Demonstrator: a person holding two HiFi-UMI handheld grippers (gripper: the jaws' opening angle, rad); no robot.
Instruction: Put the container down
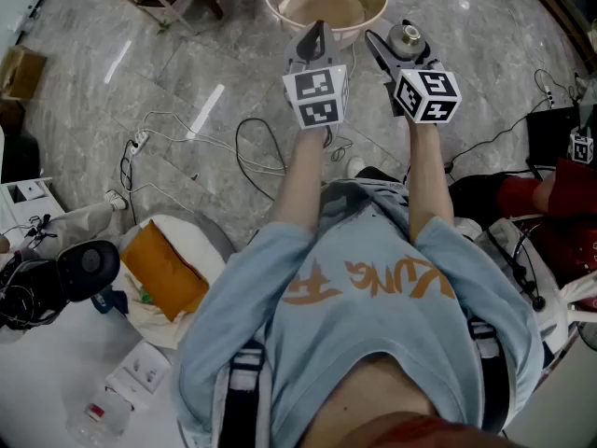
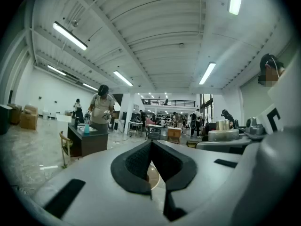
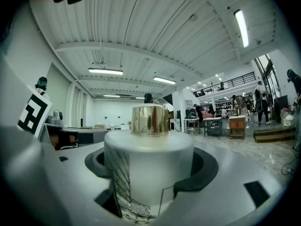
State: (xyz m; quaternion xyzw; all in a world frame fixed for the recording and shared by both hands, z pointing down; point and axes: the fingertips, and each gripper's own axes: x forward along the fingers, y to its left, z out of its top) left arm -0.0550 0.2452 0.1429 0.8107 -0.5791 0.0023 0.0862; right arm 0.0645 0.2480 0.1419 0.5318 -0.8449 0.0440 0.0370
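While the person stands over a grey marble floor [image 1: 187, 54] with both arms stretched forward, each hand carries one gripper. The right gripper [image 1: 403, 49] is grasping the container [image 1: 408, 37], a white round jar with a shiny gold cap [image 3: 150, 120]. In the right gripper view the jar [image 3: 150, 149] stands upright and fills the space between the two jaws of this gripper [image 3: 151, 173]. The jaws are spread wide and the dark pads [image 3: 202, 168] lie against its sides. A thin black line drawing runs over the lower left part of the white wall of the jar.

The container is in the air in front of the person, not resting on any surface. In the head view it is just to the right of a round thing with a white rim [image 1: 280, 12] at the far side. I cannot tell if this is a low desk or a tub.

The left gripper [image 1: 317, 28] is clenched and holds nothing. In the left gripper view its two dark pads [image 2: 136, 166] meet at the tips of this gripper [image 2: 151, 147]. It is just beside the right gripper, on the left, at about the same height.

White and black cables [image 1: 261, 147] lie on the floor below the arms. An orange cushion [image 1: 163, 269] lies on something white at the near left.
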